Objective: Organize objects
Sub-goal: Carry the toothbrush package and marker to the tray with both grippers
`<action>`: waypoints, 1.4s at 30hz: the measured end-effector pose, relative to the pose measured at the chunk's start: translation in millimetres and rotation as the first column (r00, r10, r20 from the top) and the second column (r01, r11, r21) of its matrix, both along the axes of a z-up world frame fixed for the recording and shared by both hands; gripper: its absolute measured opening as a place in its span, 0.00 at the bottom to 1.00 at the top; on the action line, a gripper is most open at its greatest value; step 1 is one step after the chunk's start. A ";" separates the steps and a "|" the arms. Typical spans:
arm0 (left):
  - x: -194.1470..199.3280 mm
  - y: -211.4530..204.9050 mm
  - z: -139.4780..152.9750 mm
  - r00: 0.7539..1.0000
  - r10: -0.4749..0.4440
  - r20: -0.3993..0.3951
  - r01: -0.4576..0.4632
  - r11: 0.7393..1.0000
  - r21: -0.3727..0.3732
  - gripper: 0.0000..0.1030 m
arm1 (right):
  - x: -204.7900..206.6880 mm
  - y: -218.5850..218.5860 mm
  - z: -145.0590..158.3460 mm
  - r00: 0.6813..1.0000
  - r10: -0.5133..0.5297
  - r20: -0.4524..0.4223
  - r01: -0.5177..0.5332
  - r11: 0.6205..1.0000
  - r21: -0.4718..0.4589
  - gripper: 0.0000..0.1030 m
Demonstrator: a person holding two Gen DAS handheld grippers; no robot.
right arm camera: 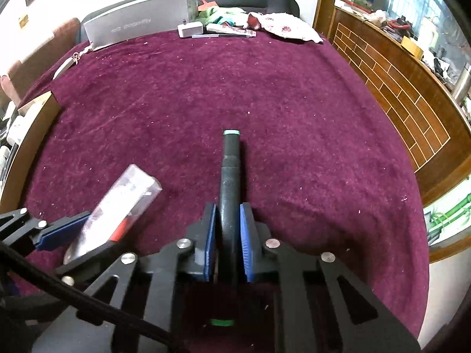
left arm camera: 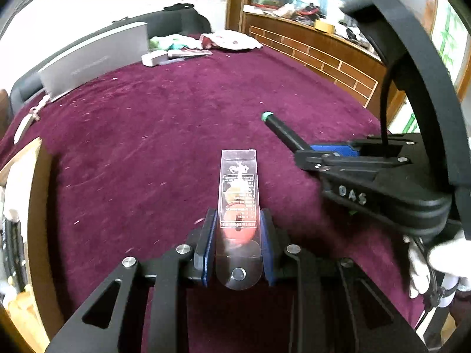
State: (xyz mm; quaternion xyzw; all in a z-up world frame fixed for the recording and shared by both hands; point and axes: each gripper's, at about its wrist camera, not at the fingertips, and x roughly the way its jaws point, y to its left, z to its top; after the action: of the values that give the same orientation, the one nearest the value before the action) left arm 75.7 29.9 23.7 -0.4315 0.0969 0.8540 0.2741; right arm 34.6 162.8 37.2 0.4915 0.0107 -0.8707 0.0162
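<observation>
My left gripper [left arm camera: 238,220] is shut on a clear plastic case [left arm camera: 239,194] with printed text and something red inside; the case sticks forward over the maroon cloth. The same case [right arm camera: 117,209] shows at the lower left of the right wrist view, held between blue pads. My right gripper [right arm camera: 229,214] is shut on a black marker [right arm camera: 231,170] with a green end cap, which points straight ahead. In the left wrist view that marker [left arm camera: 279,129] juts out leftward from the right gripper [left arm camera: 316,154].
A maroon cloth-covered table [right arm camera: 235,94] spreads ahead. At its far edge stand a long grey box [right arm camera: 138,26], a small white box [right arm camera: 190,29] and a heap of cloth [right arm camera: 282,25]. A wooden box edge [right arm camera: 38,111] sits at the left; a wooden counter [right arm camera: 397,73] runs along the right.
</observation>
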 end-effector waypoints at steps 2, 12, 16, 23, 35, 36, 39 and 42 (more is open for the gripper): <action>5.4 -8.1 4.9 1.000 0.015 -0.015 -0.015 1.000 0.009 0.22 | 2.7 0.0 0.6 1.000 -0.003 0.003 0.003 1.000 -0.022 0.12; 29.1 -44.7 27.9 0.994 0.076 -0.081 -0.073 0.997 0.040 0.22 | 25.4 1.4 9.9 1.000 -0.017 -0.009 0.016 0.990 -0.142 0.12; 38.4 -58.5 35.7 0.990 0.099 -0.099 -0.094 0.994 0.057 0.22 | 37.8 -5.0 24.9 0.999 -0.005 -0.039 -0.001 0.988 -0.156 0.12; 49.4 -89.9 50.4 0.976 0.158 -0.153 -0.147 0.986 0.079 0.23 | 47.3 -31.2 53.2 0.995 0.049 -0.090 -0.064 0.984 -0.166 0.12; 51.1 -181.7 59.2 0.929 0.326 -0.176 -0.307 0.943 0.128 0.23 | 39.5 -127.1 79.5 0.968 0.216 -0.127 -0.235 0.959 -0.157 0.12; 50.7 -186.5 59.2 0.926 0.334 -0.176 -0.315 0.940 0.129 0.23 | 39.2 -133.3 80.6 0.965 0.226 -0.130 -0.245 0.957 -0.155 0.12; 51.8 -206.7 60.7 0.914 0.364 -0.180 -0.344 0.929 0.134 0.23 | 37.6 -155.7 86.7 0.954 0.264 -0.141 -0.285 0.946 -0.152 0.12; 51.1 -223.9 61.0 0.904 0.388 -0.180 -0.369 0.920 0.134 0.23 | 36.4 -173.5 91.3 0.944 0.295 -0.149 -0.316 0.937 -0.149 0.12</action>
State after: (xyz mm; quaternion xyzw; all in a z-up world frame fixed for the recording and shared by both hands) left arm 126.8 -194.0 84.7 -0.3392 -0.0028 0.9340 0.1124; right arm 71.0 -10.7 128.4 0.4253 0.0132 -0.8842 0.1930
